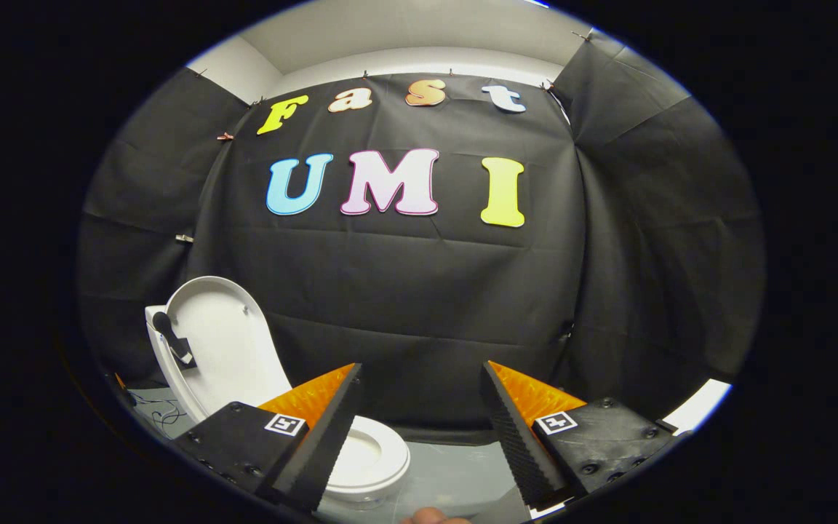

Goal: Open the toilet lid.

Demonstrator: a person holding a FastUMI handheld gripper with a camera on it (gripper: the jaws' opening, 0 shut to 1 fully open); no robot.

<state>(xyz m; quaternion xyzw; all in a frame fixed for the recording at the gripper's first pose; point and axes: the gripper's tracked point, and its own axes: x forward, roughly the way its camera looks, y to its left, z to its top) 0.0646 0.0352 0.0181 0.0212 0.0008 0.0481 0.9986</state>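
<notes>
**Toilet lid up, gripper clear**

Toilet lid [219,342] stood raised, leaning back, left of and beyond our spread, empty gripper [419,429]. Risk we judged: a bump could drop it onto the seat [372,455]. We could not see whether the bowl held anything.

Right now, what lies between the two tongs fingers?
Nothing is held: the tongs stand open. Through the gap, the gripper view shows grey floor and black cloth wall; the toilet with raised lid sits beside it.
</notes>
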